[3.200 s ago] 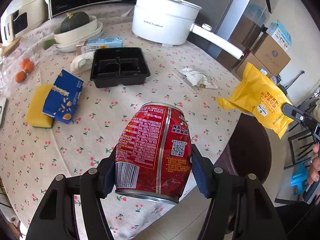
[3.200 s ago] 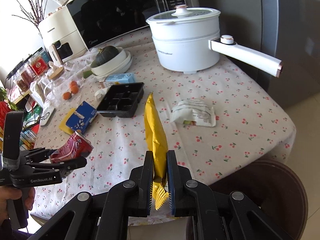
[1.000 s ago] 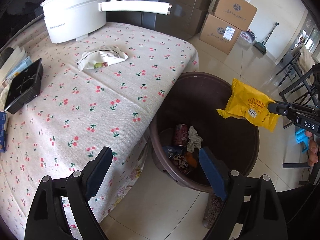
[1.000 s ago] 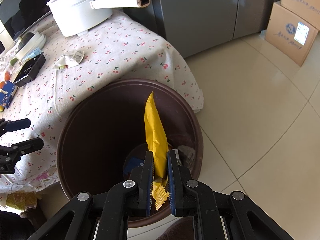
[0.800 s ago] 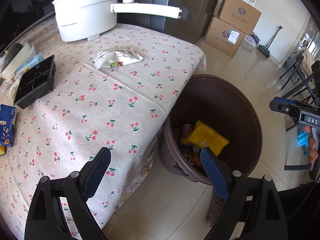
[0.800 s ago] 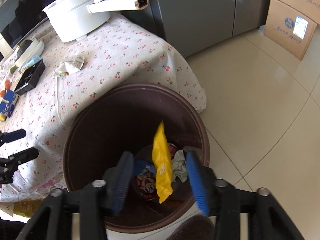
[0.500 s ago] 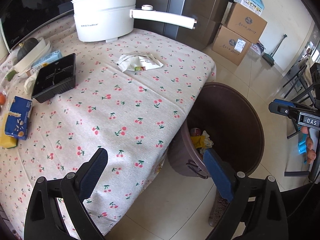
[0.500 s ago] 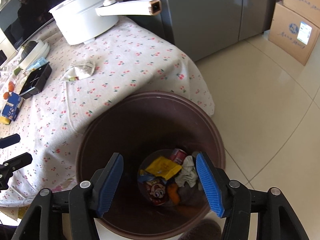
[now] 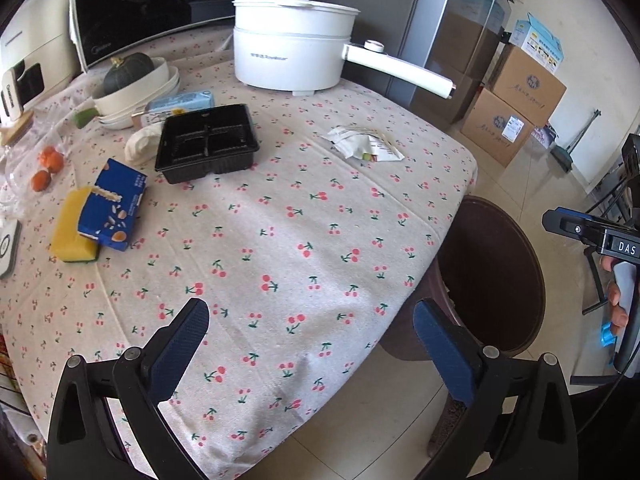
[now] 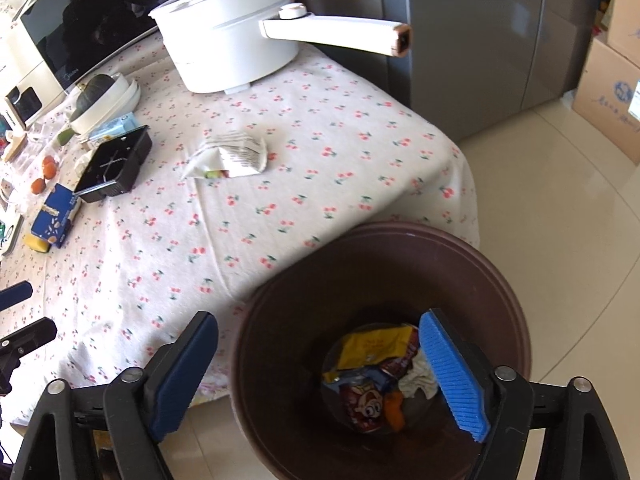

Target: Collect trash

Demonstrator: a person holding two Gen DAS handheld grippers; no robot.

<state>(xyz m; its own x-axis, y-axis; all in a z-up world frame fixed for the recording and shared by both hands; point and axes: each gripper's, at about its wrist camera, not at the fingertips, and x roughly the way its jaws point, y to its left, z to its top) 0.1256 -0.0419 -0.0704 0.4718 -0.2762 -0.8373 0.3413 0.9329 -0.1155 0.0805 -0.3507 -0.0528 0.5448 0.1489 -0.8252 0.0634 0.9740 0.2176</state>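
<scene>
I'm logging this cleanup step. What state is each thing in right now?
left gripper: jaws opening, nothing between them
right gripper: jaws opening, nothing between them
yellow packet: lying in the bin
bin: uncovered, trash at bottom
white wrapper: crumpled, on the tablecloth
black tray: empty
pot: lid on

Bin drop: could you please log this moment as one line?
left gripper: opening, empty | right gripper: opening, empty | yellow packet: in bin

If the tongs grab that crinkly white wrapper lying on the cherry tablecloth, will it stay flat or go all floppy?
Probably floppy: the white wrapper already lies crumpled and creased on the tablecloth. It looks flattened and empty, so likely very light. Being thin, it may slide when nudged rather than roll.
</scene>
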